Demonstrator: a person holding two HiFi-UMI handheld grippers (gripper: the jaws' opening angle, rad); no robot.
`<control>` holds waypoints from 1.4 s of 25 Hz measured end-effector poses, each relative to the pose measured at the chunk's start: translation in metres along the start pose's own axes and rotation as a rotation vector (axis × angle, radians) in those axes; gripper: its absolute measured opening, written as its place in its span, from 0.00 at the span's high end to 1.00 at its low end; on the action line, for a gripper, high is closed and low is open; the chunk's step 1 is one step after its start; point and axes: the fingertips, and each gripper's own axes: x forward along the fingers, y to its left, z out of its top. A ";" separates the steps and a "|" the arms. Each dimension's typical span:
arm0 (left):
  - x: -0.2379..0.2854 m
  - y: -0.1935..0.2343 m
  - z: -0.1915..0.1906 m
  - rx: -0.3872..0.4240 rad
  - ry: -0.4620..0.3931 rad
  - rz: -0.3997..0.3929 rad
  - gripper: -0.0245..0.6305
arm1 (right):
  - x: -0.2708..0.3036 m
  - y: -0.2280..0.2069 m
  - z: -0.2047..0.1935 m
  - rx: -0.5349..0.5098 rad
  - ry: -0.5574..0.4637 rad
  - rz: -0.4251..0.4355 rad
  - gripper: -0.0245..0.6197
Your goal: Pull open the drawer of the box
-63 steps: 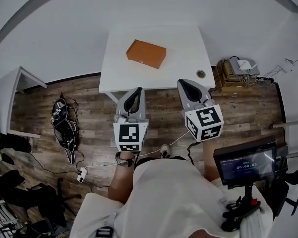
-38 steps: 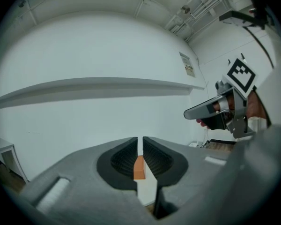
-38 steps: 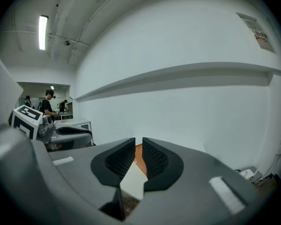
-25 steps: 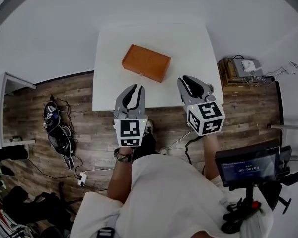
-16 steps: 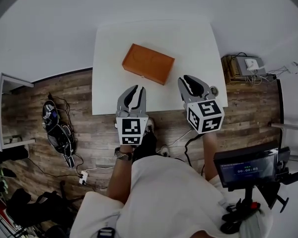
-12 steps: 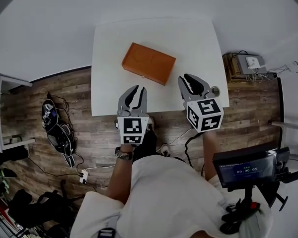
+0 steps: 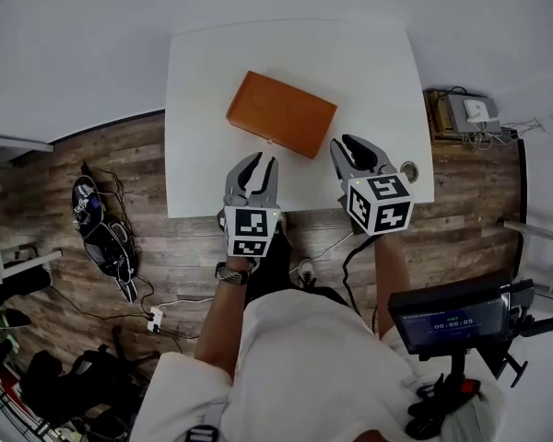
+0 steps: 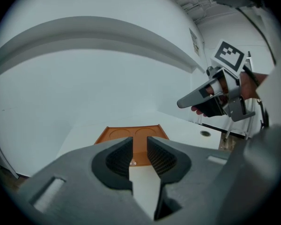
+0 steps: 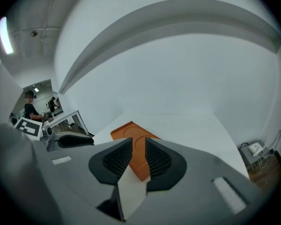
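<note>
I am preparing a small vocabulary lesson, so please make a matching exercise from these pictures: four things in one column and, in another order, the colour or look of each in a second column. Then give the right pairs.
Things:
1. box
2. table
3. floor
4. screen

Colour or look:
A. brown wood planks
B. dark, with lit digits
C. orange
D. white

Right pairs: 1-C, 2-D, 3-A, 4-B.
</note>
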 end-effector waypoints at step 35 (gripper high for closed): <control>0.084 0.011 -0.091 -0.064 0.115 -0.069 0.79 | 0.070 -0.023 -0.071 0.227 0.162 0.023 0.80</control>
